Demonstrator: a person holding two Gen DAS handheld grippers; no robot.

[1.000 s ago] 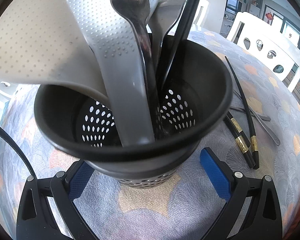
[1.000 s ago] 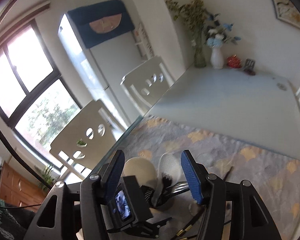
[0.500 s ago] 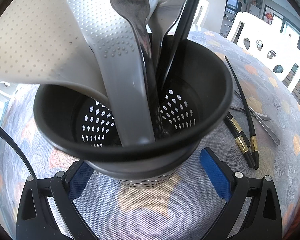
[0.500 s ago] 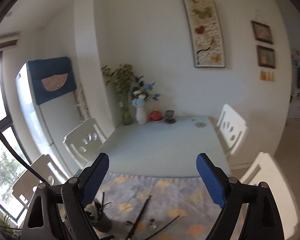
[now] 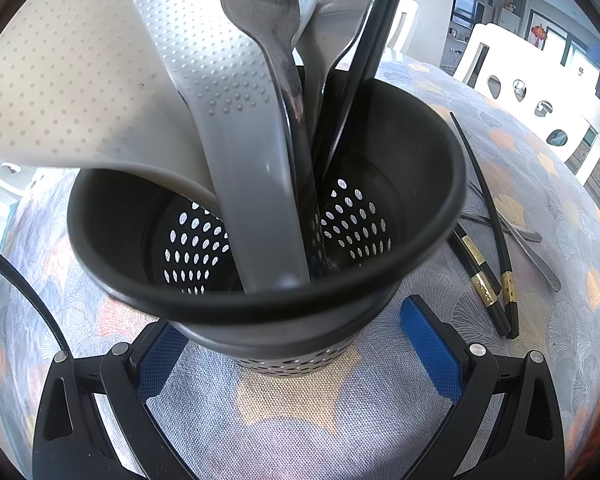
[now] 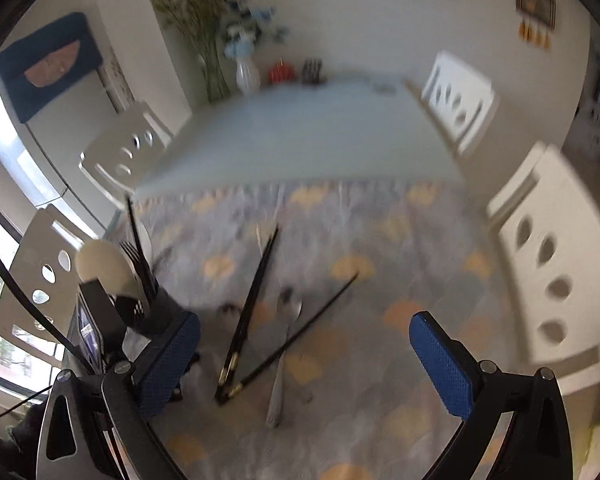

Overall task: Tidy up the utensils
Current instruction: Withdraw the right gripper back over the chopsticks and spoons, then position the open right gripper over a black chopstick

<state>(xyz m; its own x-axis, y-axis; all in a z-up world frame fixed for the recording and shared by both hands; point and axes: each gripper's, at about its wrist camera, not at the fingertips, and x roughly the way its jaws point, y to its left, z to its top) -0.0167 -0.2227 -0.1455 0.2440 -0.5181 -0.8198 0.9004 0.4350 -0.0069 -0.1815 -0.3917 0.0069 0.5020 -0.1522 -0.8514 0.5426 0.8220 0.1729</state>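
Observation:
A black perforated utensil holder (image 5: pixel 428 160) stands on the patterned tablecloth, between the blue pads of my left gripper (image 5: pixel 296 348), which is open around its base. It holds rice paddles (image 5: pixel 204 80), forks (image 5: pixel 268 20) and a black chopstick (image 5: pixel 376 32). It also shows at the left of the right wrist view (image 6: pixel 156 304). Black chopsticks (image 6: pixel 256 300) and a metal spoon (image 6: pixel 286 344) lie loose on the cloth, also right of the holder in the left wrist view (image 5: pixel 496 248). My right gripper (image 6: pixel 304 364) is open and empty above them.
White chairs (image 6: pixel 548 272) stand round the table (image 6: pixel 300 136). A white vase with flowers (image 6: pixel 246 72) sits at the far end of the table. A cable (image 5: pixel 20 280) runs along the left.
My right gripper has swung down from facing the wall to facing the chopsticks and spoon on the cloth. The left gripper and holder have not moved.

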